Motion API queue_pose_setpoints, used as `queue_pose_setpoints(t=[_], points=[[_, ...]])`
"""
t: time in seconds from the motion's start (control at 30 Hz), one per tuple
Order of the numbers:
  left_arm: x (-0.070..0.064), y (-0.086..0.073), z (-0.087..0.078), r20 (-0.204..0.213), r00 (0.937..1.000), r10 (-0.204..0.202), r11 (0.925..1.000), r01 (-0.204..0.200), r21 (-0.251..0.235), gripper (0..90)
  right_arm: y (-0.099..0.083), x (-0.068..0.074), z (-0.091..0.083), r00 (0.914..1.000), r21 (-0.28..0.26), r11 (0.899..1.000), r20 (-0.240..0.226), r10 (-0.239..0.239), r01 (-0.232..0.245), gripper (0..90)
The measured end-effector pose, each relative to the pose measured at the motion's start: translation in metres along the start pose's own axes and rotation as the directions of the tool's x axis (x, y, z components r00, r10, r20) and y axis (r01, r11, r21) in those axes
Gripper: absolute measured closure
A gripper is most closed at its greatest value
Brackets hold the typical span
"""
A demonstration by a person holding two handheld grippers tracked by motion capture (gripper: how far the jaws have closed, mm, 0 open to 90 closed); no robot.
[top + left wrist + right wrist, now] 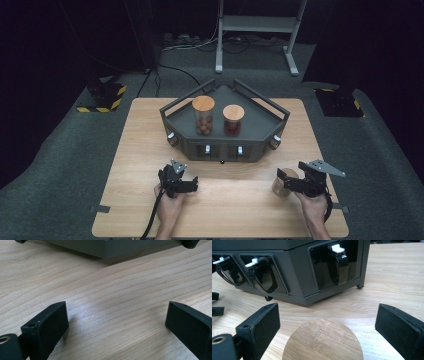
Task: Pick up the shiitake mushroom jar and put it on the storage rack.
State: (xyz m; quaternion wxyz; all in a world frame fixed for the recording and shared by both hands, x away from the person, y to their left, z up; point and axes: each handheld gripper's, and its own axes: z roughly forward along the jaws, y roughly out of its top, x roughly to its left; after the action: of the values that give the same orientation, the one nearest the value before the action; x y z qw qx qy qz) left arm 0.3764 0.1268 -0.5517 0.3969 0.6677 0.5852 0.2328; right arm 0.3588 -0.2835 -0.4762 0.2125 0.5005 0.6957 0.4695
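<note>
Black padded jaws of the right gripper [325, 327] stand spread wide, one on each side of a round wooden jar lid [322, 340], neither touching it. From above, the right gripper [291, 180] sits at the near right of the table, its jaws pointing left at a third jar [283, 182], wood-lidded, standing on the bare tabletop; contents too small to tell.

Left gripper [117, 322]: jaws likewise spread, nothing between them but pale wood grain. From above, the left gripper [186, 184] is held low over the near left of the table [140, 150], well apart from the right one.

Farther out, at the table's far centre, a dark grey angular rack [260, 131] with a railed top. On it two jars with wooden lids, just beside each other: the left jar [203, 116] taller, holding brownish round pieces; the right jar [233, 120] shorter, with dark red contents. The rack front [297, 277] carries glossy black recesses with small white tabs [337, 248].

Beyond the table: grey carpet, a metal stand [257, 30], cables.
</note>
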Motion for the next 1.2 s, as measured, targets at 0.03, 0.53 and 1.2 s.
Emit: queue_pose_setpoints(t=[0.03,0.53,1.2], points=[[0.0,0.0,0.0,0.0,1.0,0.0,1.0,0.0,0.0,4.3,-0.001,0.0,0.0,1.0,0.003,1.0,-0.002,0.003,-0.003,5.6],[0.0,0.0,0.0,0.0,1.0,0.0,1.0,0.0,0.0,4.3,-0.022,0.003,0.006,0.9997,0.043,0.999,-0.006,-0.025,0.025,5.4],[0.0,0.0,0.0,0.0,1.0,0.0,1.0,0.0,0.0,4.3,-0.042,0.002,0.016,0.9999,0.102,0.995,0.005,-0.013,0.013,6.3]])
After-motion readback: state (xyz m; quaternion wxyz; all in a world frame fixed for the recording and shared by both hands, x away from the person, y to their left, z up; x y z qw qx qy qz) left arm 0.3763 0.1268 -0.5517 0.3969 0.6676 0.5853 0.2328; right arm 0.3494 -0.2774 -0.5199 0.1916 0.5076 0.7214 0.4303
